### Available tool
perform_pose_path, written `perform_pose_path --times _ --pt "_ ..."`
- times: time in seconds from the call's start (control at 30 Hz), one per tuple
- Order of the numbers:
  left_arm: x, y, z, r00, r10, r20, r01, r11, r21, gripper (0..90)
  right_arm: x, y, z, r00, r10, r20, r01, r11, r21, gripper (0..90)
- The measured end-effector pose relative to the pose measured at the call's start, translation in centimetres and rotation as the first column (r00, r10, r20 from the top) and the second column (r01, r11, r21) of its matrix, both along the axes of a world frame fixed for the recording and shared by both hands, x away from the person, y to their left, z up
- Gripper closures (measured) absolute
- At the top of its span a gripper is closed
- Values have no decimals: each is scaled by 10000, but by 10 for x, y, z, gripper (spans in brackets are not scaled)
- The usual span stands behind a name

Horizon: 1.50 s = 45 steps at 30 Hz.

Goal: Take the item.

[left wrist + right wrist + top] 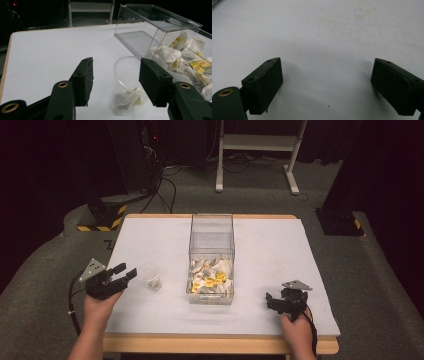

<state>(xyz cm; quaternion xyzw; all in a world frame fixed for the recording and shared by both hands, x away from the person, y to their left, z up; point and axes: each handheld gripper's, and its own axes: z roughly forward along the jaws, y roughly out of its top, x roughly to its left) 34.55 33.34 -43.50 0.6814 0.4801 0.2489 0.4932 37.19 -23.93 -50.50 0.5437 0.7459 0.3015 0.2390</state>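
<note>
The left gripper (115, 82) stands spread just near of the clear cup (127, 85), which holds a tea bag (123, 101). The right gripper (325, 86) is spread wide over bare table (319, 32).

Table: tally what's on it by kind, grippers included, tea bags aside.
Clear box: 1
Clear cup: 1
Grippers, left gripper and right gripper: 2
Total: 4
Tea bags fill the near end of the box, and at least one sits in the cup.
</note>
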Motion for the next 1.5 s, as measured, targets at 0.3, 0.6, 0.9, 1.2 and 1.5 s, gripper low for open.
perform_pose_path --times 0.3,0.6,0.9,1.2,1.5 --pt "1 11 -20 9978 483 -465 -463 9980 438 406 0 0 0 10000 -9 2 9 10000 -1 106" --pt "5 14 -44 9910 653 -1166 -501 9904 1286 326 0 0 0 10000 -9 0 9 10000 0 106" --pt "6 14 -66 9766 1288 -1720 -806 9616 2622 226 0 0 0 10000 -9 3 9 10000 -1 106" --pt "10 8 -72 9561 1887 -2244 -1098 9401 3228 113 0 0 0 10000 -10 5 10 10000 0 106" --pt "12 12 -73 9449 1908 -2659 -1144 9538 2779 115 0 0 0 10000 -11 9 11 10000 -8 106"
